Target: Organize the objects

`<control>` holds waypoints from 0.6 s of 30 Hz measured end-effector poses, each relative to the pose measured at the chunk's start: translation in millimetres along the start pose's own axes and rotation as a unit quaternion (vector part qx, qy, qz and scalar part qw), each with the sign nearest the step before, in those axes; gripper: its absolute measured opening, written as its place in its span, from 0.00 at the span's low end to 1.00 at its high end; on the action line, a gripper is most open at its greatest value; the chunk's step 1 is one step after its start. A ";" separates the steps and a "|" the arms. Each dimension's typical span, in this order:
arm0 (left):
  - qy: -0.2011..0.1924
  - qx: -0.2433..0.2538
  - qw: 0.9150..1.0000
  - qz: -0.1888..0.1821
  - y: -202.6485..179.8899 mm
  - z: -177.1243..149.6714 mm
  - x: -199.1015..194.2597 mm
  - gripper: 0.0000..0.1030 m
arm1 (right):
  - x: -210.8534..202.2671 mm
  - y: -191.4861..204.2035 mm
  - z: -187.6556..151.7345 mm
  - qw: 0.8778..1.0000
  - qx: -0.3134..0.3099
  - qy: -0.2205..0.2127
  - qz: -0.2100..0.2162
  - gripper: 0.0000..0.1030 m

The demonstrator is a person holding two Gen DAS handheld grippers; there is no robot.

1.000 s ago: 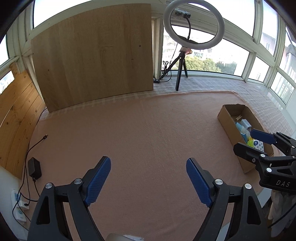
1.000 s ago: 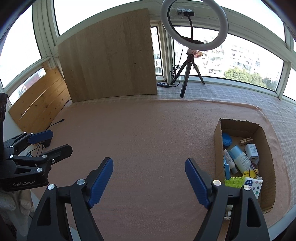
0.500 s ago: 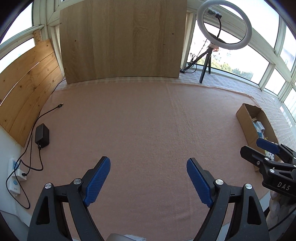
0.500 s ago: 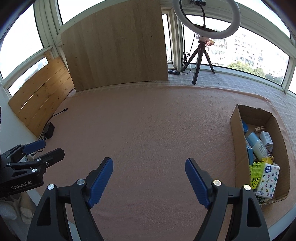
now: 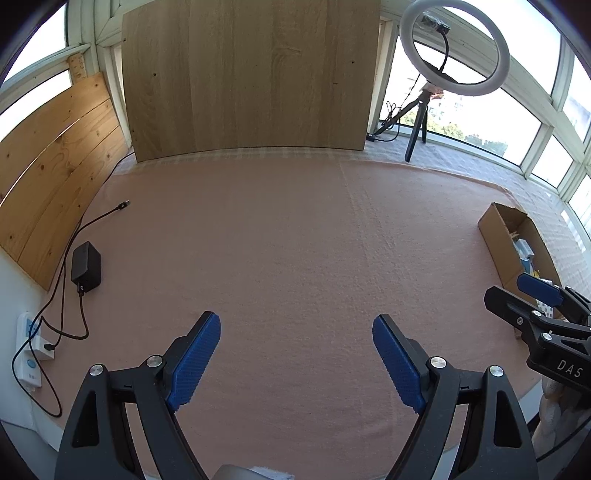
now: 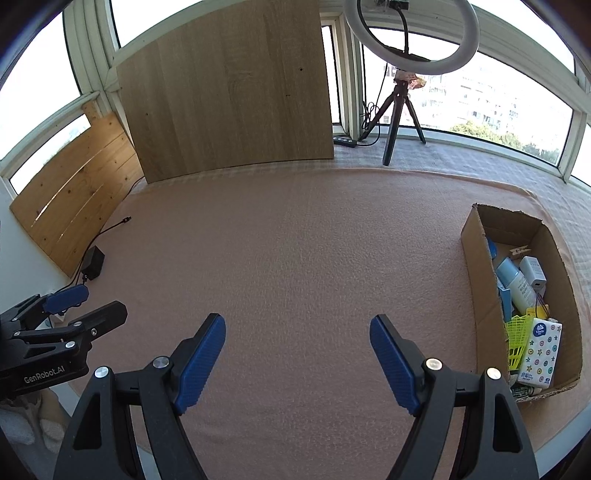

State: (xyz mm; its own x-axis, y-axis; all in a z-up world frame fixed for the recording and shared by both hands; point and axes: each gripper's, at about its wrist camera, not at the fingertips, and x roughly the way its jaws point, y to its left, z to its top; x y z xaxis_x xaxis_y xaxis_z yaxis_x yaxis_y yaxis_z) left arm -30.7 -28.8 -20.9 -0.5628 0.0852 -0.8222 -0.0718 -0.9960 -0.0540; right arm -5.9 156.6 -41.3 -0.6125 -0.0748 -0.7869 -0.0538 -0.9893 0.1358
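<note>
Printed in white on the body of the left gripper (image 6: 74, 306), seen at the left edge of the right wrist view: "GenRobot.AI". On the body of the right gripper (image 5: 532, 295), at the right edge of the left wrist view: "DAS", with any further letters cut off by the frame.

Jaws of the left gripper (image 5: 295, 354) spread wide over bare pink blanket (image 5: 295, 240), nothing between the blue pads. Jaws of the right gripper (image 6: 295, 354) likewise wide and empty.

Cardboard box (image 6: 476, 258) standing open on the blanket near its right edge, well apart from both grippers. Inside: a tissue pack (image 6: 539, 350) patterned with stars and faces, its blue round logo and small print too small to read; a yellow-green mesh piece (image 6: 517, 332) partly under it; a light blue bottle (image 6: 513, 277) with unreadable lettering; a small white box (image 6: 532, 269); a wooden clothespin (image 6: 519, 252). Other items mostly hidden behind the near wall of the box. From the left wrist view, only a sliver of the contents visible, the rest blocked by the right gripper.

At the far left, a black adapter (image 5: 86, 267) on the blanket, its cable running to a white power strip (image 5: 31, 347) with markings too blurred to read.

Ring light (image 6: 410, 33) on a tripod by the window, top cut off by the frame.
</note>
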 end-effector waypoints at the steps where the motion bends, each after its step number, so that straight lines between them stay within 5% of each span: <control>1: 0.000 -0.001 1.000 0.000 0.3 0.1 0.1 0.85 | 0.1 0.9 -0.1 1.000 0.000 0.000 -0.001 0.75; 18: 0.004 0.000 1.000 -0.005 2.4 3.6 4.0 0.85 | 3.1 6.3 0.3 1.000 -0.004 0.003 -0.006 0.75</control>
State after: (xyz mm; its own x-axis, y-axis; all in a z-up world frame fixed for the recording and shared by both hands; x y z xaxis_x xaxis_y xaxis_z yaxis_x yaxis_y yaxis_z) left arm -36.1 -30.7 -22.3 -0.5559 0.0943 -0.8259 -0.0768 -0.9951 -0.0619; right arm -8.4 150.2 -42.7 -0.6075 -0.0628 -0.7918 -0.0553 -0.9911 0.1211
